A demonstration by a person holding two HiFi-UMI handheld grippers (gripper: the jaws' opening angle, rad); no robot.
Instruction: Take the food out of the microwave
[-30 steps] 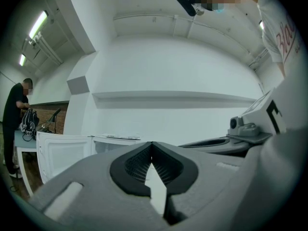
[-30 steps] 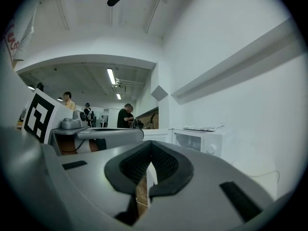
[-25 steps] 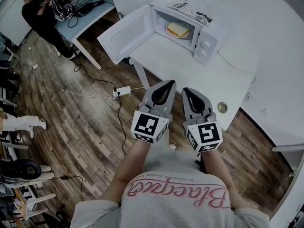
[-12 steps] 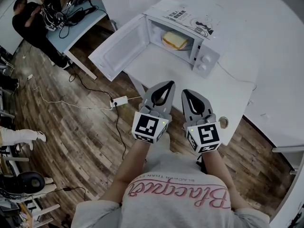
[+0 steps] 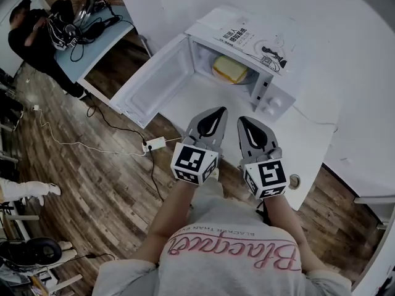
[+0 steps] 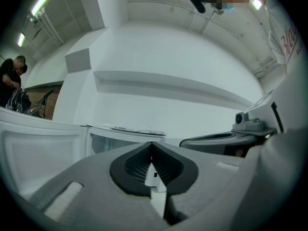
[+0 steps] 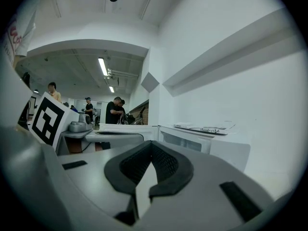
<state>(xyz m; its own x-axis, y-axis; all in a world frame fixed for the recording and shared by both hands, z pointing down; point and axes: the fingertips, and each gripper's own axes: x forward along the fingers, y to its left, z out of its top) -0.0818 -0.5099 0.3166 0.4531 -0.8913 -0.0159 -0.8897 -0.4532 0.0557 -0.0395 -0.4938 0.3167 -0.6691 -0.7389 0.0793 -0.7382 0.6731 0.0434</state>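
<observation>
A white microwave [image 5: 271, 79] stands on the white table [image 5: 302, 147] with its door [image 5: 154, 82] swung wide open to the left. Inside it, a yellow piece of food [image 5: 229, 68] lies on a plate. My left gripper [image 5: 216, 111] and right gripper [image 5: 245, 121] are held side by side, level, over the table's near edge, short of the microwave's opening. Both are shut with nothing between the jaws. In the left gripper view the shut left gripper [image 6: 152, 146] points at the microwave [image 6: 125, 134]. The right gripper [image 7: 151, 146] has the microwave [image 7: 192, 141] ahead to its right.
Printed papers [image 5: 253, 39] lie on top of the microwave. A small round object [image 5: 294, 180] sits near the table's front edge. A power strip [image 5: 154, 143] and cables lie on the wooden floor at left. A person [image 5: 34, 36] stands at a blue table far left.
Both grippers have moved forward together toward the microwave, from over the floor to over the table's edge. The microwave and the food now look nearer. The jaws stayed shut.
</observation>
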